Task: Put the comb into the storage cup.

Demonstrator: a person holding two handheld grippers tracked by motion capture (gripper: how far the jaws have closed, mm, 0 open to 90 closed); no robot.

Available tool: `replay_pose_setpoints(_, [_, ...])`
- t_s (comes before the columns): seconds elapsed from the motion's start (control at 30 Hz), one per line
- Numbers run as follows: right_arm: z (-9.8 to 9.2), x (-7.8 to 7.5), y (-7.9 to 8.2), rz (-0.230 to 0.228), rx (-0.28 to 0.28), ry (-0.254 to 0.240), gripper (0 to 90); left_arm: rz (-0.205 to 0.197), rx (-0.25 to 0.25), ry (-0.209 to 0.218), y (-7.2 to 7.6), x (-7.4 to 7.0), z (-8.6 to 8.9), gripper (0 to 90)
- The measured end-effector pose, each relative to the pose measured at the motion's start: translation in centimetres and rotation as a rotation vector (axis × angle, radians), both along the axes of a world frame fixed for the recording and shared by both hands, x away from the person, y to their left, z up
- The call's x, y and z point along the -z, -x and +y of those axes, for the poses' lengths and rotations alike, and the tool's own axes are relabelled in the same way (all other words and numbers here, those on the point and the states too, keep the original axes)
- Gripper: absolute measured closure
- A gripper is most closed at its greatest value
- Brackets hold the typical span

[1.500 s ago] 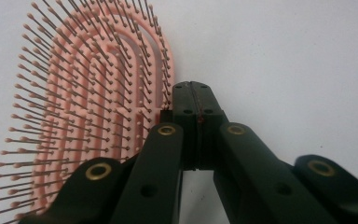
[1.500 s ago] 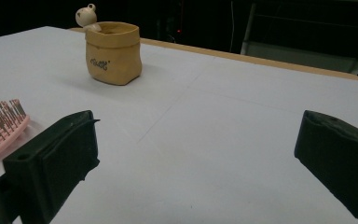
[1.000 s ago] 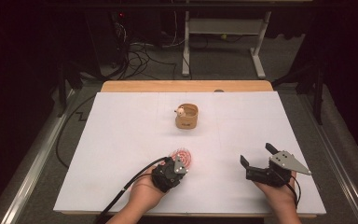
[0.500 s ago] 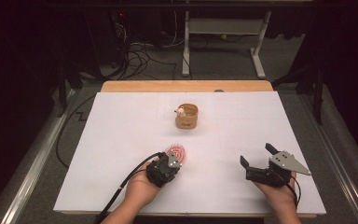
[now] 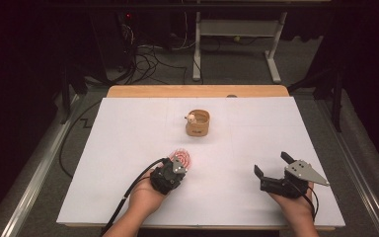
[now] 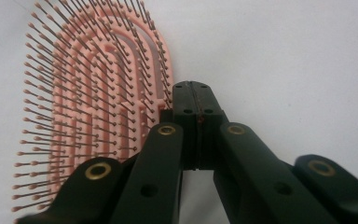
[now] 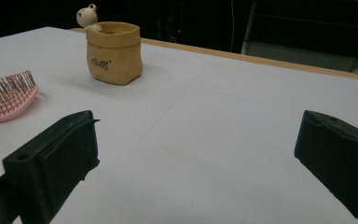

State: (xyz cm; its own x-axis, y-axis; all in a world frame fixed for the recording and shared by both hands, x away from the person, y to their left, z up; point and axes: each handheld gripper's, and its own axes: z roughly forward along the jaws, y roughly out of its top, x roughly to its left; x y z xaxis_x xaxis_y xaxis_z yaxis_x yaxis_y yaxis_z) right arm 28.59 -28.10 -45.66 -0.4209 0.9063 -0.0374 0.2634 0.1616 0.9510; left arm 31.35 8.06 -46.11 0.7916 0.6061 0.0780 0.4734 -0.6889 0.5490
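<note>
Pink plastic and rows of bristles mark the hairbrush point(image 6: 93, 93) we work on – it lies bristles-up on the white table point(image 5: 128, 138), near its front edge and left of centre, with our left gripper point(image 6: 196, 93) pressed against its rim, jaws closed together with nothing between them. Our right gripper point(image 7: 196, 140) rests well apart to the right, jaws spread wide over bare table. Farther back, near the middle, stands a small tan pot point(image 7: 114, 52) – a little pale figure point(image 7: 87, 17) peeks over its edge.
</note>
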Motion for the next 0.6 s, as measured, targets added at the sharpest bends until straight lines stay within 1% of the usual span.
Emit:
replay_pose_setpoints(0.07, [0.01, 0.02, -0.02, 0.003, -0.001, -0.001, 0.4, -0.013, -0.008, -0.014, 0.03, 0.02, 0.08, 90.0])
replay_pose_setpoints(0.17, [0.03, -0.02, 0.04, 0.000, 0.001, 0.000, 0.4, -0.009, -0.012, -0.009, -0.06, 0.02, 0.27, 90.0])
replay_pose_setpoints(0.23, [-0.02, -0.07, 0.10, 0.001, 0.003, -0.003, 0.4, -0.012, -0.016, -0.017, -0.10, 0.01, 0.34, 90.0])
replay_pose_setpoints(0.37, [0.00, -0.09, 0.14, -0.003, 0.001, -0.001, 0.4, -0.008, -0.012, -0.011, -0.17, 0.05, 0.39, 90.0])
replay_pose_setpoints(0.47, [-0.01, -0.05, 0.05, 0.002, -0.002, -0.011, 0.4, 0.001, -0.010, -0.003, -0.30, 0.16, 0.35, 90.0])
replay_pose_setpoints(0.57, [-0.01, -0.04, 0.05, 0.002, -0.002, -0.011, 0.4, -0.002, -0.012, 0.003, -0.29, 0.12, 0.39, 90.0])
replay_pose_setpoints(0.6, [-0.04, -0.05, 0.07, 0.002, -0.001, -0.013, 0.4, -0.014, -0.006, 0.032, -0.18, -0.22, 0.62, 90.0])
